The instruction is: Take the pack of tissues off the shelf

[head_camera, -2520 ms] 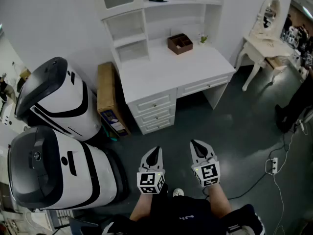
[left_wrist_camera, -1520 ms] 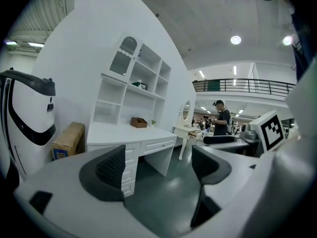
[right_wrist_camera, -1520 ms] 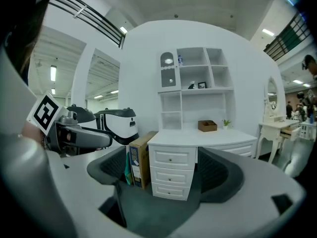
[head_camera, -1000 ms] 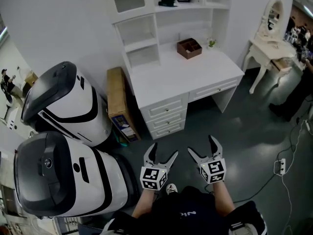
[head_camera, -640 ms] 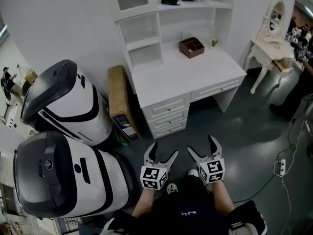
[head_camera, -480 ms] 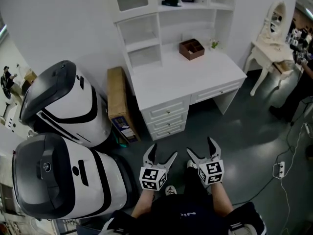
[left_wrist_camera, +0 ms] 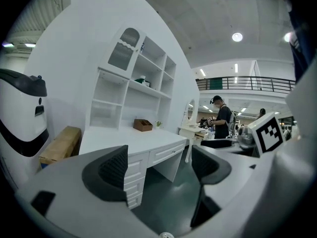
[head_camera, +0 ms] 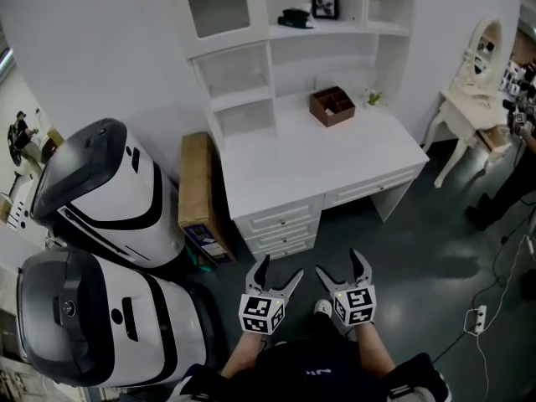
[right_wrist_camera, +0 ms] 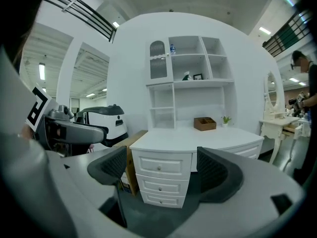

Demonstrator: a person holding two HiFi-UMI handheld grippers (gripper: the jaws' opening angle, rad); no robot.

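The pack of tissues [head_camera: 295, 17], apparently the dark bundle, lies on the upper shelf [head_camera: 352, 28] in the head view, well apart from the left gripper [head_camera: 278, 270] and right gripper [head_camera: 341, 266]. Left gripper view: jaws spread wide, empty. Right gripper view: likewise. Best to step close, then raise one gripper level with the pack.

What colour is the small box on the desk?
The box is brown, clearest in the head view.

White desk [head_camera: 310, 162] with hutch [head_camera: 285, 36], grey floor [head_camera: 419, 233].
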